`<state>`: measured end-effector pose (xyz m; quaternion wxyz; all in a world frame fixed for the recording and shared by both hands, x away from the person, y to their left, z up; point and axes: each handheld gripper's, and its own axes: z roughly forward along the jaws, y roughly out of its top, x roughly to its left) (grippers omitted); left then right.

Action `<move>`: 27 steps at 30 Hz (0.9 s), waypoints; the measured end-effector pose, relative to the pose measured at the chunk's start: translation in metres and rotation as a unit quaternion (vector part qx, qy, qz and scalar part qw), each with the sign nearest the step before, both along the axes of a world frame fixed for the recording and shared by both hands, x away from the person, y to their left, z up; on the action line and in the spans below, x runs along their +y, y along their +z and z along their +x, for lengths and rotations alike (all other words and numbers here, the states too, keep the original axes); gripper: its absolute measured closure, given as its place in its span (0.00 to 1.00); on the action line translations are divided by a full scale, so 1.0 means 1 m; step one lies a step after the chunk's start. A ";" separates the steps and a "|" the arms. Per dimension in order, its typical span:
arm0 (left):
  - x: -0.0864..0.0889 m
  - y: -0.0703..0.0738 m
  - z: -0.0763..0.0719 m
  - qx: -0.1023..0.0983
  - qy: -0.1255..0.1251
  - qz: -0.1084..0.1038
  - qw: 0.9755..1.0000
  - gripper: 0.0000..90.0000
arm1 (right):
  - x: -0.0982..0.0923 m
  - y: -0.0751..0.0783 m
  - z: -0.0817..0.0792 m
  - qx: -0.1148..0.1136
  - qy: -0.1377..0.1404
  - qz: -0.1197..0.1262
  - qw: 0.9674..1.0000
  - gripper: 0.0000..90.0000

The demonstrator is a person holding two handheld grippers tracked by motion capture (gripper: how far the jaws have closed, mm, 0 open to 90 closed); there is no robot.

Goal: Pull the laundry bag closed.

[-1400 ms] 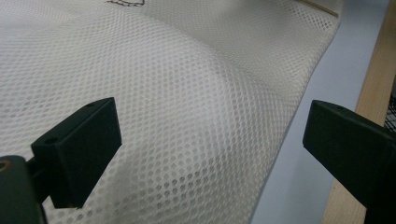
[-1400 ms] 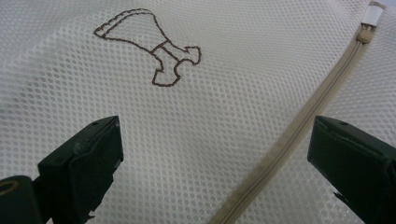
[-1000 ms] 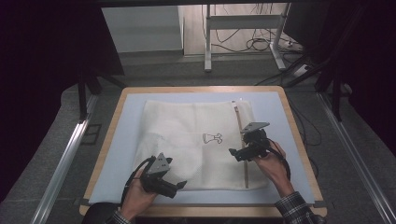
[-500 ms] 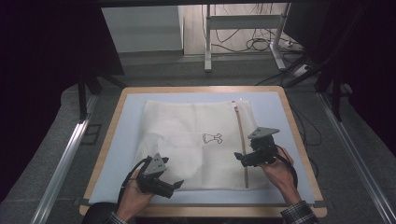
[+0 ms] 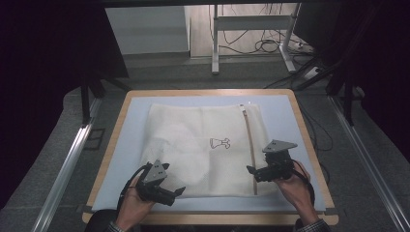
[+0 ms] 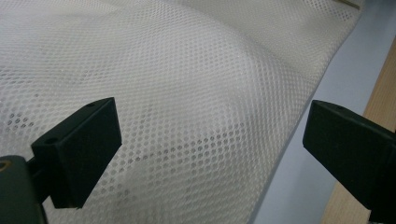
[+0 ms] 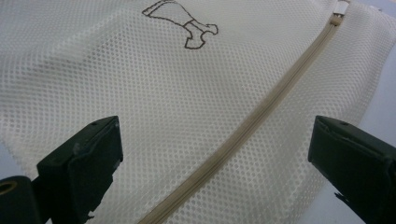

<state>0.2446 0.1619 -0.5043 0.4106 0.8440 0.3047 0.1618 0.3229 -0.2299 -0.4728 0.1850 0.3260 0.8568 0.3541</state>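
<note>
A cream mesh laundry bag [image 5: 203,140] lies flat on the pale blue mat, with a tan zipper [image 5: 250,145] down its right side and a small dark drawing [image 5: 220,142] near the middle. My left gripper [image 5: 176,193] hovers open at the bag's near left edge; the left gripper view has mesh [image 6: 187,93] between the wide-apart jaws. My right gripper [image 5: 251,171] is open just over the zipper's near end. The zipper [image 7: 261,116] runs diagonally between its jaws, and the drawing [image 7: 182,21] sits beyond them.
The mat [image 5: 130,145] covers a wooden-rimmed table [image 5: 309,145]. Dark floor, metal rails [image 5: 63,169] and a desk frame with cables [image 5: 251,43] surround it. Bare mat shows left of the bag and along the near edge.
The right gripper has moved toward the near edge along the zipper. The left gripper has shifted slightly, staying at the bag's near left edge.
</note>
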 end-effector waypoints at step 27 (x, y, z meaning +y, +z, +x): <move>0.028 0.004 -0.014 -0.020 0.039 0.012 0.999 0.04 | -0.025 0.001 -0.044 -0.011 -0.011 -0.005 1.000 0.03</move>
